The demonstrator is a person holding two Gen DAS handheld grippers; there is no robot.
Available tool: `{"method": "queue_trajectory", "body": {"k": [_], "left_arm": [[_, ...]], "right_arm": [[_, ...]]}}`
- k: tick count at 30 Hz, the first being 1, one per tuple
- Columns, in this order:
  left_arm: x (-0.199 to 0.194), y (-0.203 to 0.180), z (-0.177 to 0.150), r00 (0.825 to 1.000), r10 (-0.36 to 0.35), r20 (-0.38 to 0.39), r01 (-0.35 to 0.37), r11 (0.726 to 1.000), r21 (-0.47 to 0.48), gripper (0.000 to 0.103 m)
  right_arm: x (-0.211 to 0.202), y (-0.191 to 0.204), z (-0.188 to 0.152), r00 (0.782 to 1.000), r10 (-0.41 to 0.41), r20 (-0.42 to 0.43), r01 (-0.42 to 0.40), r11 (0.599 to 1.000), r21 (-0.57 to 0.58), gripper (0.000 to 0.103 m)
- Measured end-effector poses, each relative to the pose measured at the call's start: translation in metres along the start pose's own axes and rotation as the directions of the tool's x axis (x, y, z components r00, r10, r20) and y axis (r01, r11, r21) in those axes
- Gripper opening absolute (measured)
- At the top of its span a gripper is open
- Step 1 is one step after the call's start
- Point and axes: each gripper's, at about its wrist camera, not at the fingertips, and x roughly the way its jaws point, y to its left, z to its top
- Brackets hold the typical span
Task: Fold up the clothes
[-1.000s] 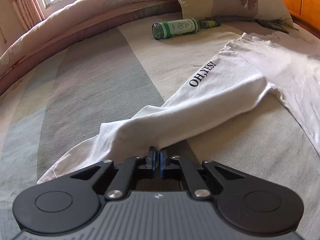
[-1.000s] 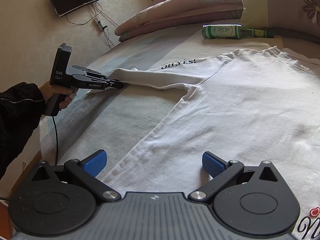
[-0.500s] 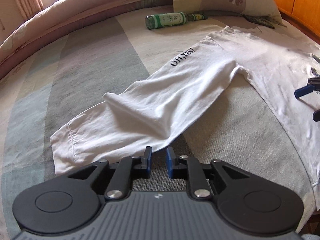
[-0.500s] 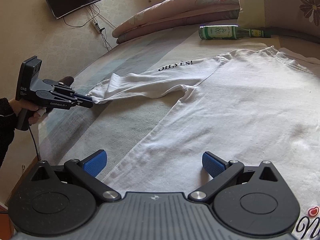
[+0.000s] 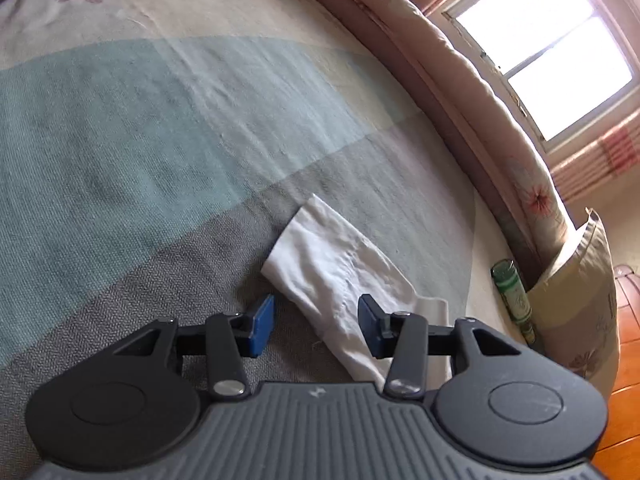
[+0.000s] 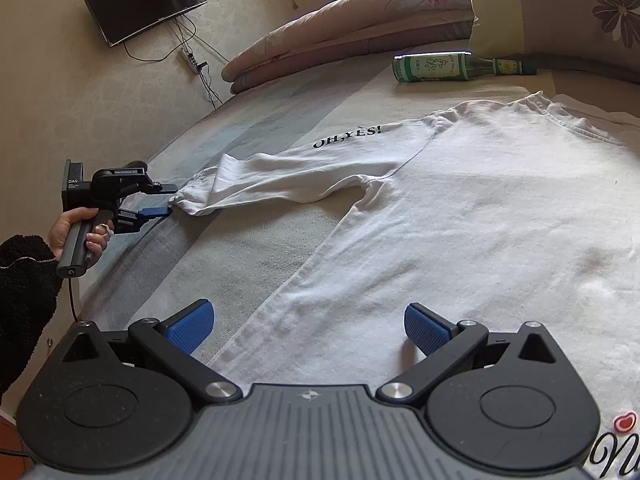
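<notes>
- The white long-sleeved shirt (image 6: 460, 216) is found spread flat on the bed (image 6: 256, 248), its body ahead of and to the right of the right gripper (image 6: 308, 326).
- The hem edge of the shirt is seen lying between and just ahead of the right gripper's blue pads (image 6: 190, 326); the fingers are spread wide and nothing is grasped.
- The sleeve (image 6: 288, 176), lettered "OH,YES!", is extended sideways from the body, with its cuff (image 5: 316, 248) partly doubled over and rumpled.
- The left gripper (image 5: 316, 322) is found released, its jaws apart; the cuff lies directly ahead of it, reaching between the two pads, and is not pinched.
- In the right wrist view the left gripper is seen held in a hand (image 6: 80, 232), its tips just beside the cuff end.
- Progress, as judged: no fold of the body is visible and the sleeve is not laid across the chest. The folding proper appears to remain outstanding.
- Change noted: one second ago the left gripper was clenched on the sleeve; half a second ago the jaws were slightly parted; they are now fully apart and the sleeve has been let down on the bed.
- The left view has been swung toward the window (image 5: 548, 48); the right gripper is unchanged.
- A green bottle (image 6: 440, 67) lies beyond the shirt, well apart from both grippers.
</notes>
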Motion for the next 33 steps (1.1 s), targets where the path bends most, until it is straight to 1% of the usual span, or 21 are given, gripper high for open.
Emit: {"method": "queue_trajectory", "body": {"k": [2,3,4,6,9,11,15,17,18,19,20,21,22,23,24,25,26,27,29,31,33], "left_arm": [[0.007,-0.004,0.000,0.999,0.005,0.037,-0.005,1.000,-0.002,0.044],[0.009,-0.009,-0.001,0.999,0.022,0.046,-0.023,0.999,0.022,0.041],[0.010,-0.016,-0.003,0.997,0.056,0.055,-0.060,0.996,0.066,0.038],[0.012,-0.032,-0.009,0.986,0.146,0.081,-0.158,0.972,0.174,0.016],[0.003,-0.038,-0.015,0.975,0.179,0.134,-0.203,0.960,0.192,0.009],[-0.006,-0.044,-0.017,0.965,0.197,0.175,-0.231,0.952,0.202,0.008],[-0.025,-0.046,-0.017,0.949,0.247,0.197,-0.284,0.940,0.191,0.008],[-0.030,-0.042,-0.017,0.948,0.264,0.177,-0.293,0.941,0.166,0.009],[-0.031,-0.039,-0.016,0.947,0.286,0.148,-0.307,0.941,0.146,0.015],[-0.032,-0.036,-0.016,0.941,0.314,0.130,-0.329,0.936,0.124,0.016],[-0.033,-0.035,-0.016,0.931,0.340,0.134,-0.356,0.927,0.117,0.014],[-0.035,-0.038,-0.016,0.914,0.373,0.163,-0.395,0.909,0.131,0.014],[-0.038,-0.042,-0.017,0.891,0.406,0.201,-0.438,0.886,0.151,0.016],[-0.040,-0.046,-0.017,0.876,0.423,0.231,-0.464,0.870,0.168,0.019],[-0.042,-0.054,-0.018,0.883,0.402,0.244,-0.449,0.873,0.187,0.020],[-0.045,-0.062,-0.019,0.896,0.368,0.250,-0.421,0.883,0.208,0.021],[-0.045,-0.074,-0.021,0.914,0.324,0.243,-0.380,0.894,0.237,0.027],[-0.043,-0.087,-0.025,0.930,0.282,0.234,-0.341,0.901,0.270,0.038],[-0.035,-0.117,-0.040,0.958,0.198,0.209,-0.262,0.899,0.351,0.047],[-0.021,-0.130,-0.052,0.963,0.186,0.195,-0.251,0.882,0.398,0.052],[-0.007,-0.140,-0.064,0.965,0.186,0.184,-0.250,0.863,0.439,0.069]], "right_arm": [[0.000,-0.001,0.000,1.000,-0.003,0.000,0.003,1.000,0.002,0.103],[0.000,-0.001,0.000,1.000,-0.005,0.000,0.005,1.000,0.004,0.103],[0.000,-0.001,0.001,1.000,-0.007,0.001,0.007,1.000,0.005,0.103],[0.000,-0.002,0.001,1.000,-0.010,0.003,0.010,1.000,0.009,0.103],[-0.001,-0.004,0.001,1.000,-0.011,0.006,0.011,1.000,0.019,0.103],[-0.001,-0.005,0.001,1.000,-0.016,0.007,0.015,1.000,0.024,0.103],[-0.003,-0.007,0.003,1.000,-0.012,0.017,0.012,0.999,0.031,0.103],[-0.004,-0.006,0.003,1.000,-0.011,0.020,0.011,0.999,0.030,0.103],[-0.004,-0.006,0.003,1.000,-0.011,0.021,0.010,1.000,0.029,0.103],[-0.004,-0.005,0.003,1.000,-0.011,0.021,0.011,1.000,0.027,0.103],[-0.004,-0.005,0.003,1.000,-0.012,0.020,0.011,1.000,0.026,0.103],[-0.004,-0.005,0.003,1.000,-0.011,0.019,0.011,1.000,0.024,0.103],[-0.003,-0.005,0.003,1.000,-0.012,0.018,0.012,1.000,0.023,0.103],[-0.003,-0.004,0.003,1.000,-0.013,0.018,0.013,1.000,0.022,0.103],[-0.003,-0.004,0.003,1.000,-0.014,0.017,0.014,1.000,0.019,0.103],[-0.002,-0.004,0.002,1.000,-0.016,0.016,0.016,1.000,0.016,0.103],[-0.002,-0.004,0.002,1.000,-0.019,0.015,0.019,1.000,0.013,0.103],[-0.001,-0.003,0.002,1.000,-0.022,0.013,0.022,1.000,0.009,0.103],[0.000,-0.003,0.000,1.000,-0.029,0.008,0.029,1.000,0.000,0.103],[0.002,-0.003,-0.001,0.999,-0.035,0.002,0.035,0.999,-0.008,0.103],[0.004,-0.003,-0.003,0.999,-0.042,-0.003,0.042,0.999,-0.017,0.103]]}}
